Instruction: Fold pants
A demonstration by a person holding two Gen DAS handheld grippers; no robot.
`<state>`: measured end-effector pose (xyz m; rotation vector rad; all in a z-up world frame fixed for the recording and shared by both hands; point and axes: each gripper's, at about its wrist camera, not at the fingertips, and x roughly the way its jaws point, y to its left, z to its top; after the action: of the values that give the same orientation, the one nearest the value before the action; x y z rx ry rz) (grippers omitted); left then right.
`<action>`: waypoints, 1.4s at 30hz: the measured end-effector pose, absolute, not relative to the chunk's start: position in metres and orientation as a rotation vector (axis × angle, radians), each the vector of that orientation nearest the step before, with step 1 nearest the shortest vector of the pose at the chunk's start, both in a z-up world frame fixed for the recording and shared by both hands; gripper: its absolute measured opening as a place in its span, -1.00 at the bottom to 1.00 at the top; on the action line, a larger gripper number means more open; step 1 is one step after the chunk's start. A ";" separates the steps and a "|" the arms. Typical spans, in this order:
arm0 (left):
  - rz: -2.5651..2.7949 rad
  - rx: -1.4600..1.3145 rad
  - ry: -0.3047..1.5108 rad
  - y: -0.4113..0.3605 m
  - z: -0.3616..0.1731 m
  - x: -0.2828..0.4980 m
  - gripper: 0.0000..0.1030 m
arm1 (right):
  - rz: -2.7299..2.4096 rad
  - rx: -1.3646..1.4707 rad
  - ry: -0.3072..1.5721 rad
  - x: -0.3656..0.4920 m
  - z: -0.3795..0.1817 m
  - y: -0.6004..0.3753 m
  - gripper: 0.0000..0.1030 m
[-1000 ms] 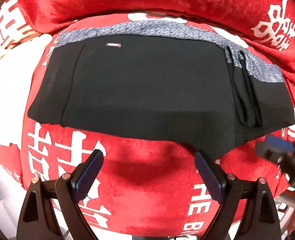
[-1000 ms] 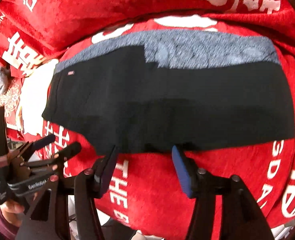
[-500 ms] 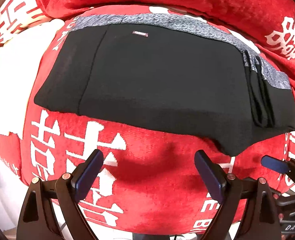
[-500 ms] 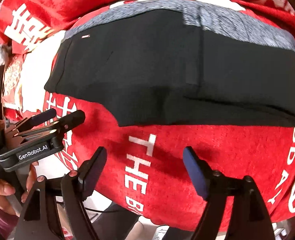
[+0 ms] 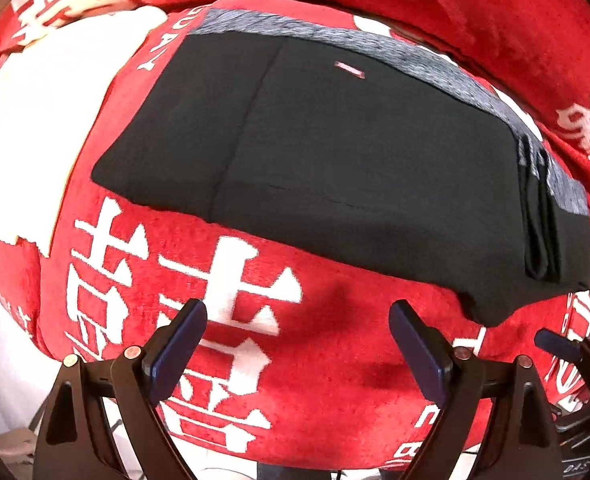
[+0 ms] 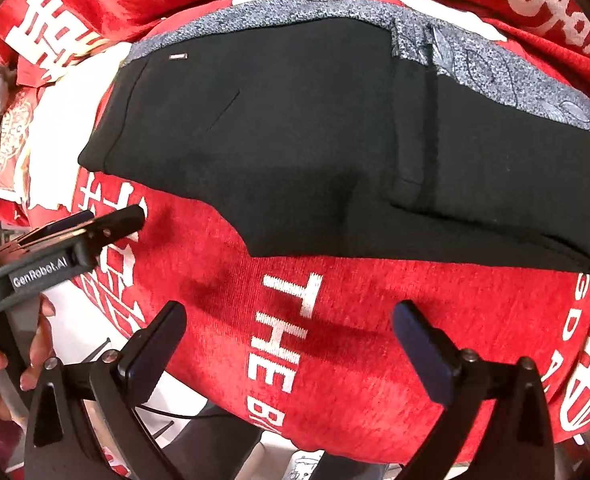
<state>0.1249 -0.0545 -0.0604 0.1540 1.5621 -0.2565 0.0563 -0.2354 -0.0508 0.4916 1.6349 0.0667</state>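
My left claw (image 5: 297, 338) hangs with jaws spread wide and empty, and my right claw (image 6: 289, 344) likewise, gaping over the red blanket (image 6: 335, 320). Just ahead of both lie the pants (image 5: 355, 168), a flat black bundle with a grey band (image 6: 495, 64) along the far edge. My worry: a claw nipping only the top layer at the near edge would drag the stack open, and plush blanket could bunch underneath.

We identify the setting as a home interior. The evidence is a plush red blanket (image 5: 335, 380) with large white Chinese characters and English lettering, draped over the work surface and bunched along the far side, with black pants (image 6: 295, 140) laid on it.
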 end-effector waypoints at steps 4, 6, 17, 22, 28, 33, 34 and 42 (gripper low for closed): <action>-0.237 0.117 1.580 -0.042 -0.065 0.133 0.81 | 0.058 0.482 1.647 0.057 -0.053 -0.232 1.00; -0.233 0.086 1.588 -0.035 -0.067 0.137 0.81 | 0.061 0.482 1.645 0.059 -0.053 -0.230 1.00; -0.141 -0.112 1.605 0.020 -0.078 0.171 0.81 | 0.105 0.417 1.623 0.088 -0.052 -0.215 1.00; -0.135 -0.221 1.608 0.037 -0.083 0.185 0.81 | 0.136 0.397 1.620 0.097 -0.052 -0.204 1.00; -0.151 -0.276 1.622 0.034 -0.092 0.190 0.81 | 0.107 0.379 1.558 0.114 -0.045 -0.205 1.00; -0.177 -0.313 1.626 0.026 -0.100 0.194 0.81 | 0.077 0.367 1.551 0.132 -0.060 -0.205 1.00; -0.179 -0.324 1.622 0.026 -0.100 0.195 0.81 | 0.075 0.366 1.554 0.134 -0.064 -0.205 1.00; -0.290 -0.430 1.557 0.024 -0.102 0.205 0.91 | 0.036 0.447 1.567 0.131 -0.091 -0.212 1.00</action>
<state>0.2048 0.0239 -0.1018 -0.4301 1.5574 -0.2902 0.1310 -0.2118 -0.0908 0.4470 1.5671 0.0359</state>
